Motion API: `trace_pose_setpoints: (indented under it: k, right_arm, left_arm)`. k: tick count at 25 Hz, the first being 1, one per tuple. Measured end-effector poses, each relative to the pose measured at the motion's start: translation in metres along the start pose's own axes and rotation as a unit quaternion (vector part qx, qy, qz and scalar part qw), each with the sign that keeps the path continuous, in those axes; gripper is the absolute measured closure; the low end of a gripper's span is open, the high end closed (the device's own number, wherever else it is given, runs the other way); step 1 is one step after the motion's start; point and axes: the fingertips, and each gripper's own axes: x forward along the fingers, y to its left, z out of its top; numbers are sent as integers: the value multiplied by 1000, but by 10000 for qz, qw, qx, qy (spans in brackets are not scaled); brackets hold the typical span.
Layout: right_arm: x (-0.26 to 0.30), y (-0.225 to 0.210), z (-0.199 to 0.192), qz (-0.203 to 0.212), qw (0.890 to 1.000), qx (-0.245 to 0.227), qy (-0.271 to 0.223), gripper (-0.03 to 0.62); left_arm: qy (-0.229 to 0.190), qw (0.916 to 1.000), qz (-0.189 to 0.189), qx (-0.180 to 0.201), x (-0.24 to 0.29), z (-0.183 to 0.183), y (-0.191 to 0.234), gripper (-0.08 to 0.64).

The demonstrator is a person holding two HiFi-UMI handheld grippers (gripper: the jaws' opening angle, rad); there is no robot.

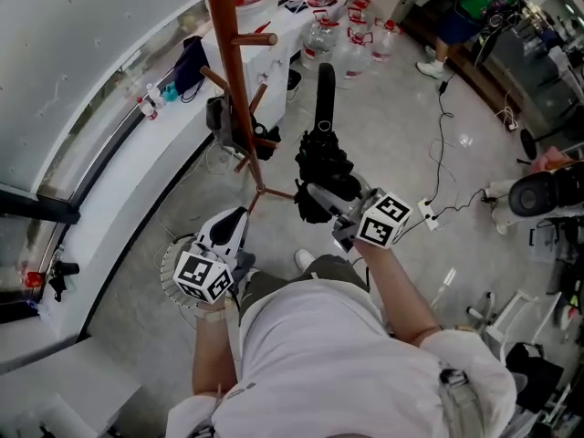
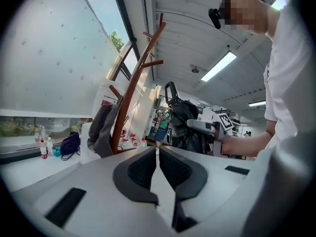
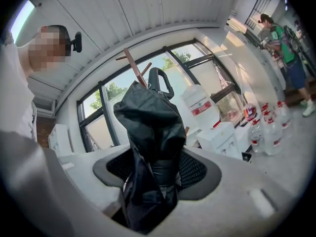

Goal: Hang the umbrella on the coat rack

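A folded black umbrella (image 1: 321, 164) stands upright in front of me with its looped handle (image 1: 324, 89) on top. My right gripper (image 1: 321, 195) is shut on its bundled fabric (image 3: 148, 147); the handle loop (image 3: 160, 83) rises above the jaws. The brown wooden coat rack (image 1: 234, 71) with short angled pegs stands just left of the umbrella, apart from it. My left gripper (image 1: 239, 215) is lower left, near the rack's foot, shut with nothing between its pads (image 2: 143, 169). From the left gripper view the rack (image 2: 132, 90) and the held umbrella (image 2: 183, 117) stand ahead.
A dark bag (image 1: 222, 117) hangs low on the rack. A blue bag (image 1: 189, 62) lies on the white window ledge (image 1: 109, 199). Several water bottles (image 1: 351, 39) stand on the floor beyond. Cables (image 1: 443, 153) trail at right. Another person (image 1: 465, 7) stands far back.
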Motion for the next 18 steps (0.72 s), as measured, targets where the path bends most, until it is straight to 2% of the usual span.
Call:
trace_pose_setpoints:
  k: [4,10,15,18]
  right_arm:
    - [-4,-6,19,-522,9972,-529,2,327]
    - [1,-2,49,-997,9884,-1144,-26,327]
    - [13,10,77,-1043,9819,-1583,-43,327]
    - [18,19,82,-1050,9788,-1758,-33,327]
  left_arm:
    - [47,9996,-280,24,12,0,-5,557]
    - [42,9985,-544,43,18,3,-1,557]
    - [59,9978,-661,3,22,10,5,557]
    - [40,9976,-690,15,20,9,7,557]
